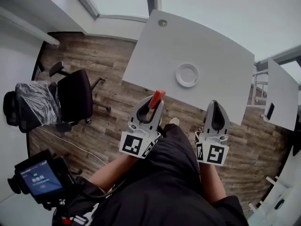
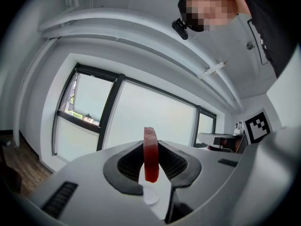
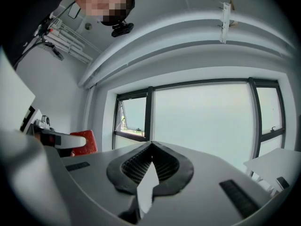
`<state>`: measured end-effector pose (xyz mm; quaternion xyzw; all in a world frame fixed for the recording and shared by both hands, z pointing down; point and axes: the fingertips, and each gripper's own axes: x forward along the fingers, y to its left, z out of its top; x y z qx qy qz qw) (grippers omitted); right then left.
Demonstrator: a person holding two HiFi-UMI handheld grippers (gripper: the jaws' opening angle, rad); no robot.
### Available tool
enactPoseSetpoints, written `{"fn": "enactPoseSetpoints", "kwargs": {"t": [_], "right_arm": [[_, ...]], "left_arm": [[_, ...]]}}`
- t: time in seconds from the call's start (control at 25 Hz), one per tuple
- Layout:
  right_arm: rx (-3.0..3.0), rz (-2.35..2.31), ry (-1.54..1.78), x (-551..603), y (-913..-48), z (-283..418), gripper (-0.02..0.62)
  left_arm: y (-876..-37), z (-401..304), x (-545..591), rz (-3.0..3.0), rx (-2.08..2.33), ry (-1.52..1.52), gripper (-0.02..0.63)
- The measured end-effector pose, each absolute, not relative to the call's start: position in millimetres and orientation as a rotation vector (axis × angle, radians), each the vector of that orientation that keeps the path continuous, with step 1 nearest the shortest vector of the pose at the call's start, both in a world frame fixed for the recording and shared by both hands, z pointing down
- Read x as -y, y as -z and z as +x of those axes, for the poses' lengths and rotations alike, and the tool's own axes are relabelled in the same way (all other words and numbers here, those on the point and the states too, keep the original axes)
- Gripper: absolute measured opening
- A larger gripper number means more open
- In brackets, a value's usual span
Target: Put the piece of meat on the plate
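A white plate (image 1: 187,75) lies on the white table (image 1: 155,51), ahead of both grippers. My left gripper (image 1: 157,97) is short of the table's near edge, over the wooden floor. It is shut on a red slice of meat (image 1: 156,99) that stands upright between its fingertips. In the left gripper view the meat (image 2: 150,154) is on edge between the dark pads of the left gripper (image 2: 150,147), with the plate (image 2: 150,195) small below it. My right gripper (image 1: 214,103) is level beside it to the right, its tips meeting with nothing held. In the right gripper view the right gripper (image 3: 151,146) has its jaws together.
A black office chair (image 1: 75,95) and a plastic-wrapped chair (image 1: 35,102) stand on the wooden floor (image 1: 94,65) at the left. A camera with a lit screen (image 1: 40,178) sits at the lower left. A second white table (image 1: 282,93) stands at the right. Windows (image 2: 155,117) lie ahead.
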<state>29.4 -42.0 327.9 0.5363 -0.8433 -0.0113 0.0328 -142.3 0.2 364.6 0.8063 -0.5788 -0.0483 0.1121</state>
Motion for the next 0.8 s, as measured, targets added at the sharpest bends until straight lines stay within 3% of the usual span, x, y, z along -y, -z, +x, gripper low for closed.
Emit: {"fn": "enactPoseSetpoints", "kwargs": {"t": [0.8], "right_arm": [[2.665, 1.548, -0.033, 65.1, -338.7, 45.4, 0.003]], "left_arm": [[-419.5, -65.5, 71.5, 2.432, 1.584, -0.047, 0.092]]}}
